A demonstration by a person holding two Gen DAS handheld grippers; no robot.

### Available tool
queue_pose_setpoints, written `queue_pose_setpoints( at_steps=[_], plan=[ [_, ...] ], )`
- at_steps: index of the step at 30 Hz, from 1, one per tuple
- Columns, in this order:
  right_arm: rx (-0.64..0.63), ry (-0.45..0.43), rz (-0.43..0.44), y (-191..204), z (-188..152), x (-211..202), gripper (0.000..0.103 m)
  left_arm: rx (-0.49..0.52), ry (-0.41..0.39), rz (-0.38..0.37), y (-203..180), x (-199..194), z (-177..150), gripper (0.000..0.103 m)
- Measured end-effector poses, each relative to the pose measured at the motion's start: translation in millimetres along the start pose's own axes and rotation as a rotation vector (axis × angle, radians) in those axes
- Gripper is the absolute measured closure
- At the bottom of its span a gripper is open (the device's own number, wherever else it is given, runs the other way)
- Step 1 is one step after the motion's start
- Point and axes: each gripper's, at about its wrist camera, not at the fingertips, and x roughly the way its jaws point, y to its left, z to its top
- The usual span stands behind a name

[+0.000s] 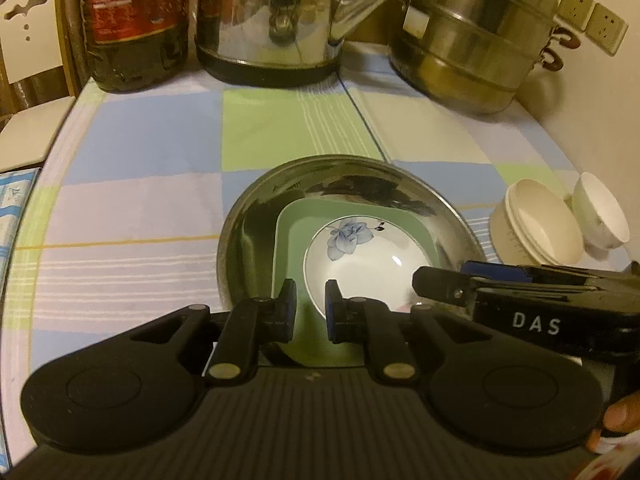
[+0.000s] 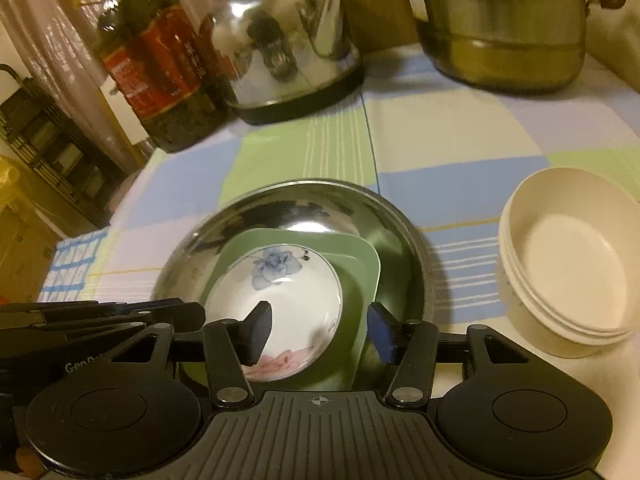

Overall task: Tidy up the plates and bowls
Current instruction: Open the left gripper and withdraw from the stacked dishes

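stack: right in front of both my grippers there's a steel basin [image 1: 248, 232] with a square green plate [image 1: 292, 232] in it, and a white flowered bowl [image 1: 368, 260] nested on the plate.

flowered bowl: looks like glazed china, so my guess is slick, stiff and chippy. No handle, so the rim is the only place to pinch, one finger inside and one outside. I'd go gentle.

green plate: probably plastic, light and forgiving. Its raised edge is the grab spot, but the bowl sits on it, so the bowl likely comes out first.

basin: thin metal, probably light, and I'd expect it to skate on the cloth if I nudge it.

left gripper [image 1: 311, 312]: fingers only a narrow gap apart, with the near edge of the plate showing between them and the bowl's rim just by the inner finger. Can't tell whether it's actually pinching anything or just hovering.

right gripper [image 2: 320, 334]: spread wide, nothing held. The bowl's near rim sits between the fingers, with one finger over the inside of the bowl and the other out over the plate.

off to the right of the right gripper: a cream bowl [image 2: 568, 264], looks like a few stacked, with a small white cup [image 1: 600, 216] tipped against it.
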Motion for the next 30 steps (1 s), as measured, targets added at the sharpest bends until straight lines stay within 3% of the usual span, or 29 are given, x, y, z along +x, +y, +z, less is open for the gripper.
queue_pose_setpoints(
  at_steps=[8, 30],
  plan=[
    [0.025, -0.034, 0.032, -3.8, -17.9, -50.1, 0.031, 0.006, -0.021, 0.011, -15.2, -45.1, -25.2, 0.085],
    [0.013, -0.032, -0.017, -35.7, -122.4, -210.4, 0.029, 0.035, 0.0, -0.03, -119.9, -135.7, -138.4, 0.083]
  ],
)
